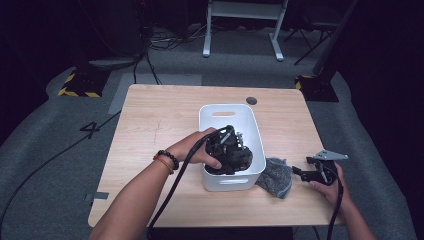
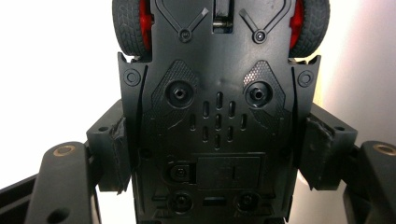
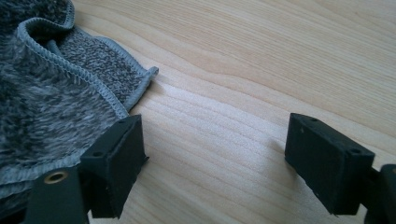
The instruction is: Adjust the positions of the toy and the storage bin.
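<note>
A black toy car (image 2: 217, 107) with red wheel hubs and black tyres is clamped by its sides in my left gripper (image 2: 217, 158), its underside facing the camera. The pads (image 2: 112, 154) press on both flanks. In the high view my left gripper (image 1: 227, 150) hangs with the car inside the white plastic bin (image 1: 227, 112) at the table's middle. My right gripper (image 3: 215, 158) stands open just above the wood, nothing between its fingers. A grey fleecy cloth (image 3: 42, 102) lies by one of its jaws. In the high view the right gripper (image 1: 301, 166) points left at the cloth (image 1: 276, 176), right of the bin.
The light wooden table (image 1: 160, 125) has a round cable grommet (image 1: 251, 100) near its far edge. Cables trail from both grippers over the near edge. Beyond the table are grey carpet, floor cables, white desk legs (image 1: 206, 45) and yellow-black striped stand bases (image 1: 80, 87).
</note>
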`<state>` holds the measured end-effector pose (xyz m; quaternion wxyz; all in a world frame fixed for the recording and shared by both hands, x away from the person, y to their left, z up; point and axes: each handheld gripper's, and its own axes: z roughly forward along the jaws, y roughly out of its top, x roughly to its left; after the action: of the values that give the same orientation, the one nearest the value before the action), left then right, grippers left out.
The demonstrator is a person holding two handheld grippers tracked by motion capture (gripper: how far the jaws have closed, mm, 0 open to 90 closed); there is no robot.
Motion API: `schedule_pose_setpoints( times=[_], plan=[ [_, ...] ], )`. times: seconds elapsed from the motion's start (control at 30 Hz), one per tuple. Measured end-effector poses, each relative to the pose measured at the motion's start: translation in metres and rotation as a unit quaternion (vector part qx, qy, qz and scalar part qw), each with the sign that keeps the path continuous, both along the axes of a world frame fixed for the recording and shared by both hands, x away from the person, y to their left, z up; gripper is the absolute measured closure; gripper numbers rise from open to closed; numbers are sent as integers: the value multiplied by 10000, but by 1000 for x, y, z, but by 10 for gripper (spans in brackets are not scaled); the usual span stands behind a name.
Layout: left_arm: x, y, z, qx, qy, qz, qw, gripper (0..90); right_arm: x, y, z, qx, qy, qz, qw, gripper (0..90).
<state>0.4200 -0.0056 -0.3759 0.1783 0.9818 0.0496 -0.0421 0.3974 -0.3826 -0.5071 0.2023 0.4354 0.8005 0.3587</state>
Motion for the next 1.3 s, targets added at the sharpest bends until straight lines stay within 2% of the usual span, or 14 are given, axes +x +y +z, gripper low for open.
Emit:
schedule_pose_setpoints(
  times=[0.1, 0.17, 0.43, 0.57, 0.63, 0.77, 0.93, 1.13, 1.3],
  plan=[
    [-2, -4, -2, 200, 181, -51, 9996, 260, 0, 0, 0, -1, -1, 1, 10000, 202],
    [-3, -6, -4, 296, 220, -90, 9993, 260, 0, 0, 0, 0, -1, 0, 10000, 202],
    [-2, -11, -5, 465, 253, -115, 9985, 259, 0, 0, 0, -1, -1, 2, 10000, 202],
    [1, -15, -6, 738, 288, -106, 9968, 253, 0, 0, 0, 0, -1, 1, 10000, 202],
    [2, -17, -7, 797, 317, -88, 9963, 248, 0, 0, 0, -1, 0, 1, 10000, 201],
    [2, -17, -7, 787, 316, -92, 9964, 245, 0, 0, 0, -1, -1, 0, 10000, 202],
    [-1, -18, -4, 639, 154, -140, 9977, 238, 0, 0, 0, -7, 3, 4, 10000, 199],
    [-3, -18, -3, 497, 157, -166, 9985, 238, 1, 1, 0, -15, 4, 13, 10000, 195],
    [-5, -14, -1, 491, 67, -183, 9986, 230, 1, 1, 0, -14, 6, 13, 10000, 194]
  ],
)
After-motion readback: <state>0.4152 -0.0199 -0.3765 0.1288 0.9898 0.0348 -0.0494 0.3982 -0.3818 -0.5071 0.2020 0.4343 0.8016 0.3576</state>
